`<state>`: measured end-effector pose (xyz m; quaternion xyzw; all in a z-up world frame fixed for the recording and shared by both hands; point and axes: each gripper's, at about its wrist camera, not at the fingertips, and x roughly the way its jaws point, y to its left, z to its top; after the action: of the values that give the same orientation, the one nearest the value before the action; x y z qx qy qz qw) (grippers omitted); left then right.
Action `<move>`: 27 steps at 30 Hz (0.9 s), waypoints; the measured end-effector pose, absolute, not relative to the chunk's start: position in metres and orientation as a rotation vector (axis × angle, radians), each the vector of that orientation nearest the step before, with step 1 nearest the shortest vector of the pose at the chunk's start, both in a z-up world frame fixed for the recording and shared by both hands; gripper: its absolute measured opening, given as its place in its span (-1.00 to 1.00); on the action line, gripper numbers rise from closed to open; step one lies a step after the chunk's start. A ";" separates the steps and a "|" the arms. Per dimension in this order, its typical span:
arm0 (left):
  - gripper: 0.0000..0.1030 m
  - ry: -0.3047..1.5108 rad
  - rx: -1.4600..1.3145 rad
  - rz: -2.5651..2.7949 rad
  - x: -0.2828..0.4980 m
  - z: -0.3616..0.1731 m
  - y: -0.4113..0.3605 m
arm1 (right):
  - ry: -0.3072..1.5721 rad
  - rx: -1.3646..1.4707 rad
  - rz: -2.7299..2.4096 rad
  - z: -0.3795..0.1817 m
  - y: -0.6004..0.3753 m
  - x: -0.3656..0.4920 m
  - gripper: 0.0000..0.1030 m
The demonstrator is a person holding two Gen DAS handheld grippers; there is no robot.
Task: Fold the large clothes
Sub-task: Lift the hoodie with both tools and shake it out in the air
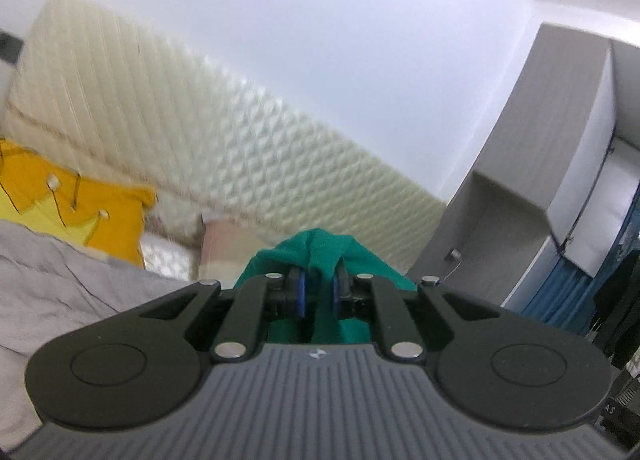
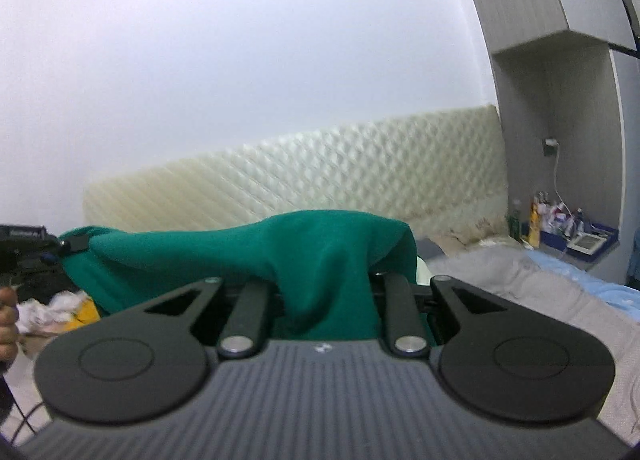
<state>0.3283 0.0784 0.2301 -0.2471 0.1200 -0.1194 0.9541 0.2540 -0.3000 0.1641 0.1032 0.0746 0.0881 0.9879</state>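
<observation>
A green garment [image 1: 320,252] is pinched between the blue pads of my left gripper [image 1: 319,292], which is shut on a bunched fold of it and held up above the bed. In the right wrist view the same green garment [image 2: 280,248] stretches leftward from my right gripper [image 2: 326,292], draped over the fingers so that they are hidden; the gripper is shut on the cloth. The other gripper [image 2: 24,244] shows at the far left, holding the garment's other end. Both grippers are raised and the cloth hangs between them.
A grey bed sheet [image 1: 60,272] lies below. A cream quilted headboard [image 2: 320,176] runs along the white wall. A yellow cushion [image 1: 80,200] sits at the left. A grey wardrobe [image 1: 520,160] and a cluttered bedside shelf [image 2: 572,236] stand at the right.
</observation>
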 end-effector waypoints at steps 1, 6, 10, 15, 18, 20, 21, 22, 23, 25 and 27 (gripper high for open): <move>-0.74 0.225 -0.498 -0.238 0.307 0.239 0.080 | 0.133 0.209 0.188 0.171 -0.298 0.238 -0.62; -0.74 0.149 -0.496 -0.214 0.197 0.271 0.094 | 0.063 0.202 0.239 0.204 -0.294 0.177 -0.62; -0.74 0.081 -0.488 -0.180 0.113 0.291 0.106 | 0.026 0.169 0.296 0.229 -0.284 0.126 -0.61; -0.73 0.000 -0.476 -0.158 0.010 0.318 0.123 | -0.010 0.139 0.378 0.254 -0.272 0.071 -0.61; -0.73 -0.048 -0.461 -0.139 -0.039 0.326 0.129 | -0.005 0.141 0.426 0.259 -0.266 0.059 -0.60; -0.73 -0.047 -0.458 -0.124 -0.061 0.320 0.133 | 0.040 0.162 0.454 0.253 -0.260 0.063 -0.59; -0.73 -0.034 -0.457 -0.111 -0.067 0.311 0.134 | 0.073 0.175 0.460 0.245 -0.257 0.068 -0.59; -0.73 -0.015 -0.458 -0.096 -0.072 0.302 0.135 | 0.116 0.189 0.462 0.232 -0.253 0.076 -0.58; -0.73 0.013 -0.455 -0.081 -0.072 0.287 0.136 | 0.168 0.200 0.458 0.214 -0.247 0.087 -0.58; -0.73 0.078 -0.458 -0.058 -0.062 0.250 0.141 | 0.258 0.202 0.435 0.177 -0.234 0.107 -0.58; -0.73 0.152 -0.492 -0.037 -0.050 0.208 0.147 | 0.351 0.213 0.416 0.130 -0.223 0.131 -0.58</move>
<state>-0.0504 0.1467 0.2083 -0.2434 0.0751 -0.0183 0.9668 0.1307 -0.2227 0.1302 0.1052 0.1731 0.2048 0.9576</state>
